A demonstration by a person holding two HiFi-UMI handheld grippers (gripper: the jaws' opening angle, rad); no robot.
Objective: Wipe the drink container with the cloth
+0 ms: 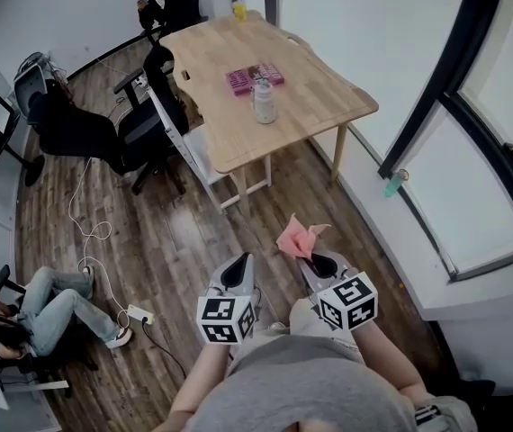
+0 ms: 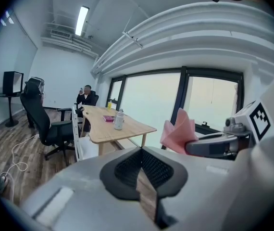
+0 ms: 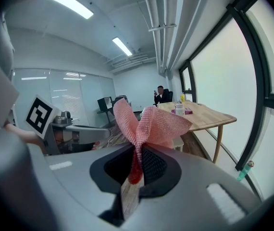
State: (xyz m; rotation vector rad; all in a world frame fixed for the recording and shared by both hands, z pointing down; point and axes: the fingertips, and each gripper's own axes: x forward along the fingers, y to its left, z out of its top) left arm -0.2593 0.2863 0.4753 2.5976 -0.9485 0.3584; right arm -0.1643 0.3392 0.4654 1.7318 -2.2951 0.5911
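While in right gripper (image 3: 136,163), cloth (image 3: 149,124) aloft.

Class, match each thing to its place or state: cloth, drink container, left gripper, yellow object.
1 cloth
2 drink container
3 left gripper
4 yellow object

A far end of the table
B jaws together, nothing between them
C pinched in the right gripper
D upright, mid-table

Pairs: 1-C, 2-D, 3-B, 4-A
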